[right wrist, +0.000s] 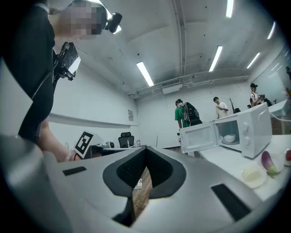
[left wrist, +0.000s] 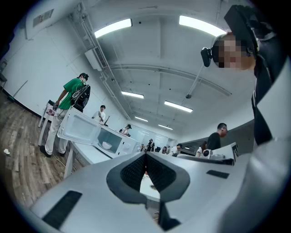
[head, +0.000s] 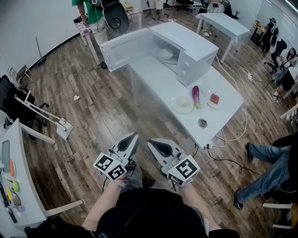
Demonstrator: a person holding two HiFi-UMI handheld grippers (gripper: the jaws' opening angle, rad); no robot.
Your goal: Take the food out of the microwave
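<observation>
A person stands on a wood-plank floor [head: 88,107] facing a long white table [head: 153,76], with a grey two-jaw left gripper [head: 135,135] and a matching right gripper [head: 151,142] held level and side by side close to the body, well apart from the table. In its own view the left gripper [left wrist: 145,157] has its dark ribbed pads pressed together with nothing between them. The right gripper [right wrist: 145,151] is likewise closed and empty. At the far end of the table sits a boxy white microwave oven [head: 191,51], its door [head: 123,49] swung wide open toward the left. The food, in a white round bowl [head: 165,54], rests inside the microwave's cavity. On the table in front of the oven lie a white plate bearing a pale item [head: 182,104], a purple eggplant [head: 196,96] just beside it, and a small white dish with a red piece [head: 214,99]. A small round grey object [head: 202,123] sits near the table's front edge. A bystander in a green shirt [head: 91,11] stands beyond the open door.
</observation>
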